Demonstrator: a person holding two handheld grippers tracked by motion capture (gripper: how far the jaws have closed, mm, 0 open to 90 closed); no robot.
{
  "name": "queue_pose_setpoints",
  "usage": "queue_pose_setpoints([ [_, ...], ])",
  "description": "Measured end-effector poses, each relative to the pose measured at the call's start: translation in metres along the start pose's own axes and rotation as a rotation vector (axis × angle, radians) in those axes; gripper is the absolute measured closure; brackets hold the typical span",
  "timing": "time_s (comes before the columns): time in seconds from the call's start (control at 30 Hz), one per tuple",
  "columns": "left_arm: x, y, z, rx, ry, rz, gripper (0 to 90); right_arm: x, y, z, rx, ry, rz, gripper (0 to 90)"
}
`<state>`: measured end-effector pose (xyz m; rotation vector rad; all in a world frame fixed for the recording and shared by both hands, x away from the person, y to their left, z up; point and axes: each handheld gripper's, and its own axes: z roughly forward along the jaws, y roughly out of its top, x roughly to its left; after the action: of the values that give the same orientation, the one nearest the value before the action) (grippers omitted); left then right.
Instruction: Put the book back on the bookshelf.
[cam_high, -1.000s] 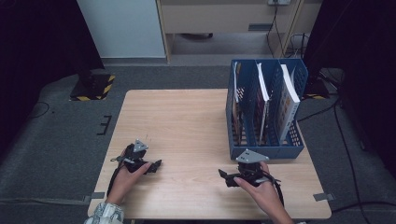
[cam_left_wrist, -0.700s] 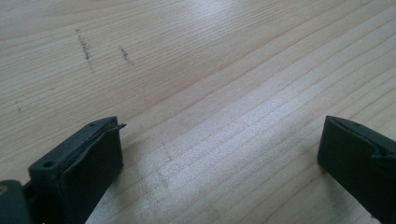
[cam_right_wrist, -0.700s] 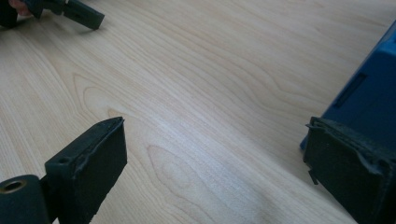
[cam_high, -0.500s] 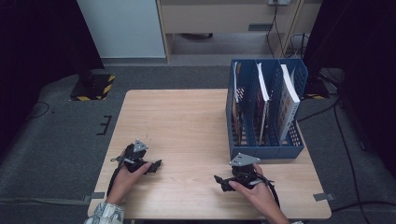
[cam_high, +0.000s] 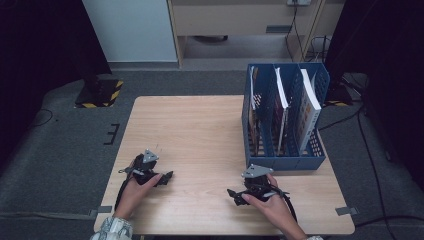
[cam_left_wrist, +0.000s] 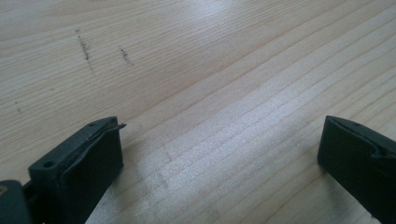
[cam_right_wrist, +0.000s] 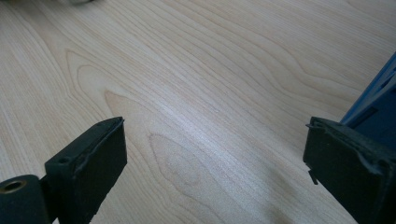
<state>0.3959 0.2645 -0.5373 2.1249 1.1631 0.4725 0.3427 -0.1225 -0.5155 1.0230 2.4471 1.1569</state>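
Observation:
My left gripper (cam_high: 164, 177) rests low over the wooden table (cam_high: 200, 130) at its front left, held by a hand. In the left gripper view its jaws stand wide apart over bare wood, so my left gripper (cam_left_wrist: 219, 158) is open and holds nothing. My right gripper (cam_high: 234, 195) sits at the front right, just in front of a blue file rack (cam_high: 282, 125). In the right gripper view my right gripper (cam_right_wrist: 217, 163) is also open and empty, with a corner of the blue file rack (cam_right_wrist: 379, 95) beside its right jaw.
The rack stands on the table's right half and holds several upright books or magazines (cam_high: 307, 107). Grey carpet surrounds the table. A yellow-and-black striped base (cam_high: 100, 92) lies on the floor at the far left. Cables (cam_high: 367, 145) run along the floor at the right.
My right gripper has drifted a little toward the table's front edge and to the left. My left gripper has stayed where it was.

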Motion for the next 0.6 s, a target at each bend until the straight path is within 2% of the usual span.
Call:
queue_pose_setpoints([
  [0.4,0.000,0.000,0.000,0.000,0.000,0.000,0.0,-0.001,-0.002,0.007,0.025,-0.017,0.004,5.9],
  [0.6,0.000,0.000,0.000,0.000,0.000,0.000,0.0,0.001,-0.004,0.012,0.055,-0.023,-0.004,5.7],
])
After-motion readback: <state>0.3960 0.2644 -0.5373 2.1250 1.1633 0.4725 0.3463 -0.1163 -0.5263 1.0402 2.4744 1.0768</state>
